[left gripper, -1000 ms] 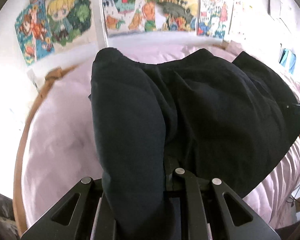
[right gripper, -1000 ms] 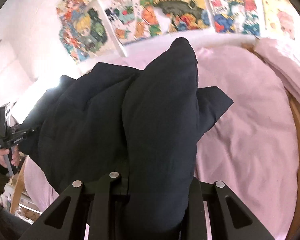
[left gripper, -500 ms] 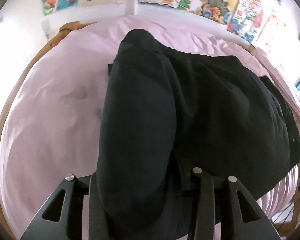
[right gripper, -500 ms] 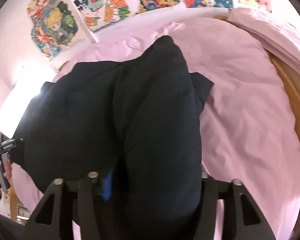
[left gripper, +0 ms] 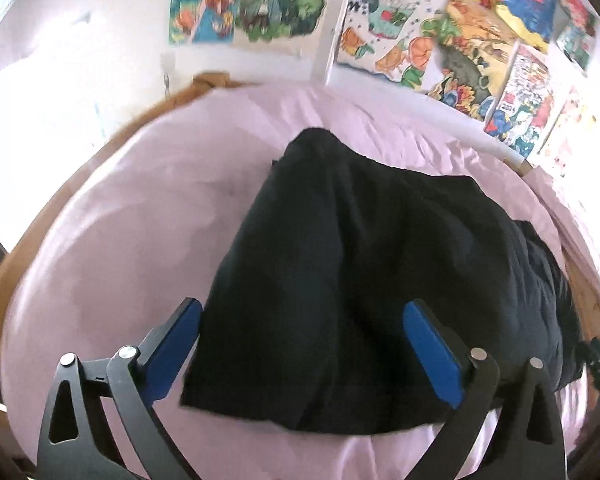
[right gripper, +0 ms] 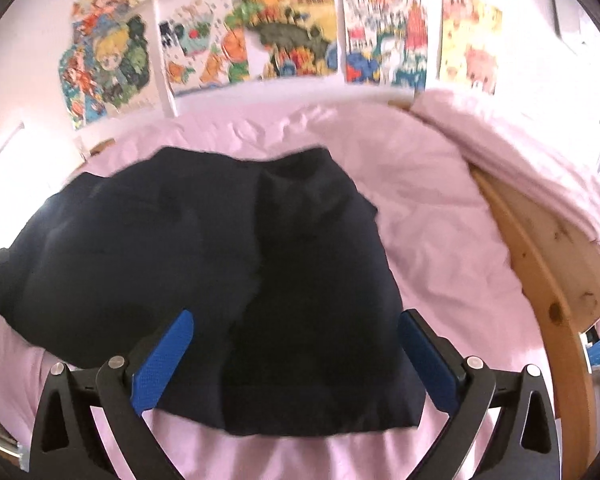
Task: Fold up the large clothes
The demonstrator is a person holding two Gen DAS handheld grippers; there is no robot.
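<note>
- Both views are soft with blur, and I cannot make out what kind of garment [left gripper: 340, 272] this is: it reads only as a dark, near-black mass with no collar or seam I can pick out.
- In my left view the garment's right end runs behind the finger and toward the frame's rim, so I cannot see where it stops; a black device at the far right edge is too cut off to name.
- In my right view the garment [right gripper: 227, 264] reaches the left rim, and its end there is cut off too.
- The bed [left gripper: 111, 248] fills both views under a pink sheet; the garment lies on it, its near edge toward me and a narrow rounded peak pointing at the posters [left gripper: 420, 44] on the wall.
- My left gripper [left gripper: 302, 344] is spreading its jaws; the garment's near edge sits between the blue pads [left gripper: 432, 348], and neither pad presses on it.
- My right gripper [right gripper: 295, 352] is also spreading; the folded near edge lies between its pads [right gripper: 161, 364], with no pad pressing on it.
- A wooden rail [right gripper: 540, 272] curves along the bed's right side in my right view, well apart from the garment, with bunched pink bedding [right gripper: 520, 152] past it.
</note>
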